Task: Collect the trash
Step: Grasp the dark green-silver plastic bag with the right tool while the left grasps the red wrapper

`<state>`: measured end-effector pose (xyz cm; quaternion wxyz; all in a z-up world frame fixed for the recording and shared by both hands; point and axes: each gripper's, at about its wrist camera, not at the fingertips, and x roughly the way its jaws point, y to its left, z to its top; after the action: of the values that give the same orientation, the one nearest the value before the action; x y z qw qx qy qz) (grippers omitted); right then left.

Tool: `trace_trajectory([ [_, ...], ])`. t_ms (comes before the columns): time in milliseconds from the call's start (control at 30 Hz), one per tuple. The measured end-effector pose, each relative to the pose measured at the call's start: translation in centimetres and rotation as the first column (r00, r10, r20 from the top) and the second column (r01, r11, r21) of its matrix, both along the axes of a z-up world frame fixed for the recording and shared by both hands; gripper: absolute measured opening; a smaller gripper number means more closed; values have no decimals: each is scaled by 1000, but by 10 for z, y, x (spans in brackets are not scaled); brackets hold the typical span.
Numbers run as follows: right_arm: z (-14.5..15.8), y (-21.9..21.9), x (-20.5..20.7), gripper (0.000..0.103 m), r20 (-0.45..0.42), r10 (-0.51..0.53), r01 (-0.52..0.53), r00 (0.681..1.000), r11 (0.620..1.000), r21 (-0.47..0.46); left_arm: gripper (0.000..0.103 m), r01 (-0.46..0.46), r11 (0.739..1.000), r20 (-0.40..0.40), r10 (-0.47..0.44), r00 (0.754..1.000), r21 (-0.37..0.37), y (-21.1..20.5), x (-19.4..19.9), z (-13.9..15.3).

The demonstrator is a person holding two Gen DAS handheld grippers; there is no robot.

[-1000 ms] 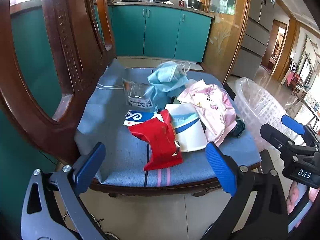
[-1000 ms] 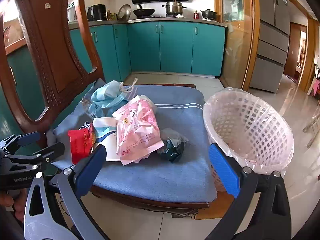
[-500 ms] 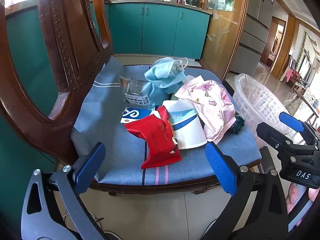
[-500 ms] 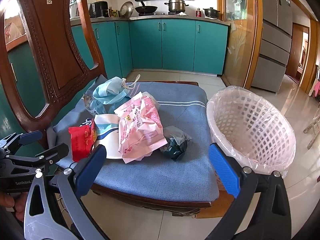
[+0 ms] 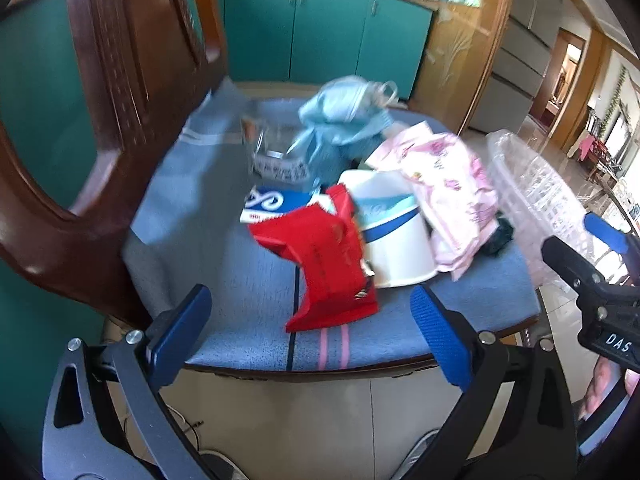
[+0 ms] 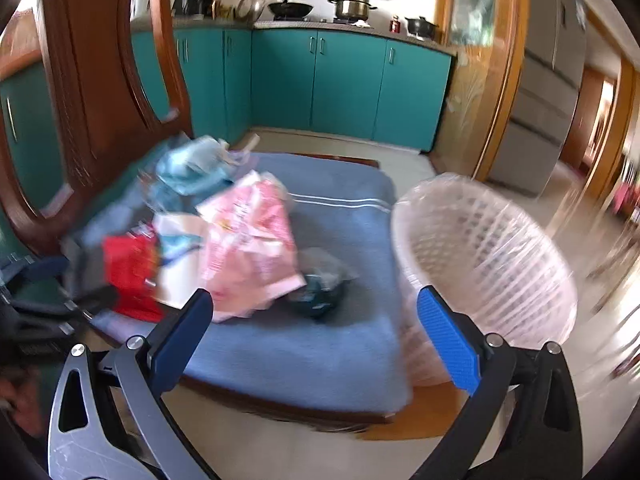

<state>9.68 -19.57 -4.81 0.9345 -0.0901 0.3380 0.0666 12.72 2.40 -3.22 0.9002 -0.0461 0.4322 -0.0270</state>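
While both views are blurring | left gripper (image 5: 308,324) & right gripper (image 6: 316,332) gaping wide, empty | risking nudging red wrapper (image 5: 324,268) off cushion (image 5: 240,288), missing basket (image 6: 484,264)

We see bare blue cushion (image 5: 240,280) in front of the trash heap and along its left side — open room to come in low over the seat's front edge. The carved chair back (image 5: 132,92) walls off the left. On the right, the lined basket (image 6: 480,248) stands just beside the seat. Between the pink packet (image 6: 252,236) and the basket, the cushion lies free but for a dark crumpled wrapper (image 6: 320,292).
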Motion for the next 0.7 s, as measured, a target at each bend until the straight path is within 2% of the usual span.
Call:
trace_trajectory([
  [100,-14,-3,13,99,-47,41,-45,998,996,-81,93,-12,1000,-29,12,999,-4,4,10,-9],
  [167,-25,-7,24,88,-106,70,-80,992,992,-96,90,-19,1000,-45,18,999,-15,7,15,-14],
  [200,-30,-6,27,87,-124,78,-91,989,990,-103,87,-22,1000,-56,20,998,-23,8,18,-17],
  [267,-37,-4,34,75,-148,98,-118,984,984,-130,84,-25,999,-74,22,997,-40,9,23,-21],
  [433,-43,6,46,75,-149,145,-168,978,974,-151,81,-29,998,-98,23,995,-60,10,31,-30],
  [533,-49,14,53,74,-159,164,-192,974,965,-181,74,-27,997,-105,19,994,-74,12,34,-34],
  [600,-54,17,59,65,-166,174,-207,971,956,-208,58,-21,995,-108,11,994,-98,13,34,-36],
  [633,-57,19,63,58,-173,175,-210,969,954,-213,54,-17,994,-110,5,994,-109,13,34,-36],
  [700,-59,17,68,53,-189,169,-207,967,957,-203,38,0,992,-102,-12,995,-126,13,32,-35],
])
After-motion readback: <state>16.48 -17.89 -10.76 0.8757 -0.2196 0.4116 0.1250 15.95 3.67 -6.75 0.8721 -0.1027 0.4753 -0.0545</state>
